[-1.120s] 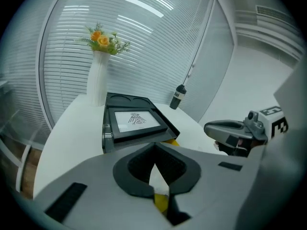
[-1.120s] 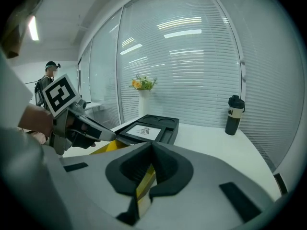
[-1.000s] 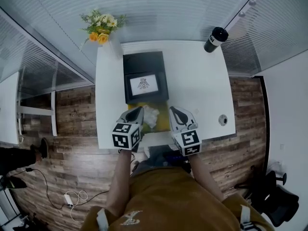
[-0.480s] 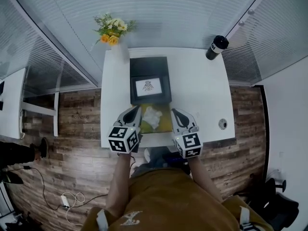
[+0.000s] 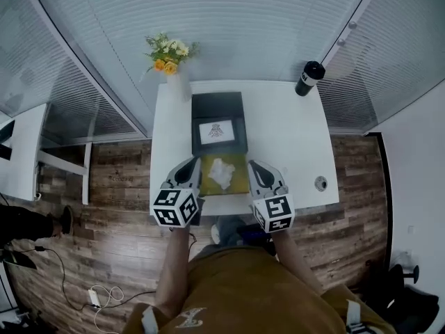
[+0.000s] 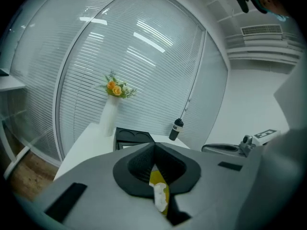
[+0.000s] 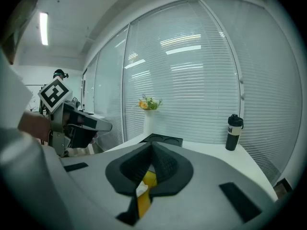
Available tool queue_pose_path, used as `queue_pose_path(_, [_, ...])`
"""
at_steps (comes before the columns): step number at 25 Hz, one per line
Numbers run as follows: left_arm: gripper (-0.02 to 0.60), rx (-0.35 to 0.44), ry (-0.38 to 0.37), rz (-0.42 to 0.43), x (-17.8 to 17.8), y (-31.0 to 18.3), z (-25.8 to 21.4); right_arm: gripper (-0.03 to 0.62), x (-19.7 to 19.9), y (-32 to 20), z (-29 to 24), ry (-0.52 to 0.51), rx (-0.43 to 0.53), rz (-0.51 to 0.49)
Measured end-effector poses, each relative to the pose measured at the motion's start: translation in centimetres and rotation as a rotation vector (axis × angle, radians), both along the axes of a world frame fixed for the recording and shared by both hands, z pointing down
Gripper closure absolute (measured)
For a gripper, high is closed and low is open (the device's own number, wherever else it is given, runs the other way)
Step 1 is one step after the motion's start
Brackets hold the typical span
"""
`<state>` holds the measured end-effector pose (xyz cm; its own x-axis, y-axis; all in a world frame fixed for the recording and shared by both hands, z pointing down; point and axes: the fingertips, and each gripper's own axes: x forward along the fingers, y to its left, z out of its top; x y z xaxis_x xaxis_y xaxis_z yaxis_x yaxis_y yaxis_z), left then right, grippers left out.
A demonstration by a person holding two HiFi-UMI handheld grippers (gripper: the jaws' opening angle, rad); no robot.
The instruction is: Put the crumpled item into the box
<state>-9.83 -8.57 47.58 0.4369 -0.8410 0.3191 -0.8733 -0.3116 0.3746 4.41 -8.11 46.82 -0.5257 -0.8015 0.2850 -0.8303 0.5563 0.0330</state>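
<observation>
A crumpled white paper (image 5: 221,172) lies on a yellow mat (image 5: 236,177) at the front of the white table (image 5: 285,138). Just behind it stands an open black box (image 5: 217,122) with a white printed card inside. My left gripper (image 5: 192,164) rests left of the paper and my right gripper (image 5: 252,165) right of it, both shut and holding nothing. In the left gripper view the left gripper (image 6: 154,152) shows paper and mat through the slit below its jaws. The right gripper (image 7: 151,150) shows the same in its own view.
A white vase of yellow flowers (image 5: 170,54) stands at the table's far left corner and a black bottle (image 5: 309,77) at the far right. A cable grommet (image 5: 320,183) sits near the front right. Blinds line the back; wooden floor surrounds the table.
The head view has pulled back, so the table looks smaller and sits higher in frame. Both grippers keep their places on either side of the crumpled paper.
</observation>
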Motion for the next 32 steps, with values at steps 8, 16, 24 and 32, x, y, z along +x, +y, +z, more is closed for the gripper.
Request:
queue_pose_path(8, [0.557, 0.103, -0.008, -0.016, 0.1, 1.3, -3.6, 0.582, 0.6, 1.3, -1.9, -0.02, 0.048, 0.009])
queue_pose_path(16, [0.557, 0.159, -0.047, -0.059, -0.6, 2.5, -5.2, 0.582, 0.3, 2.4, -3.0, 0.004, 0.092, -0.007])
queue_pose_path(24, [0.557, 0.201, -0.072, -0.076, -0.8, 3.3, -6.1, 0.582, 0.3, 3.1, -3.2, 0.01, 0.106, -0.012])
queue_pose_path(32, [0.557, 0.2, -0.084, -0.067, -0.6, 3.3, -5.8, 0.582, 0.5, 3.2, -3.2, 0.011, 0.109, -0.002])
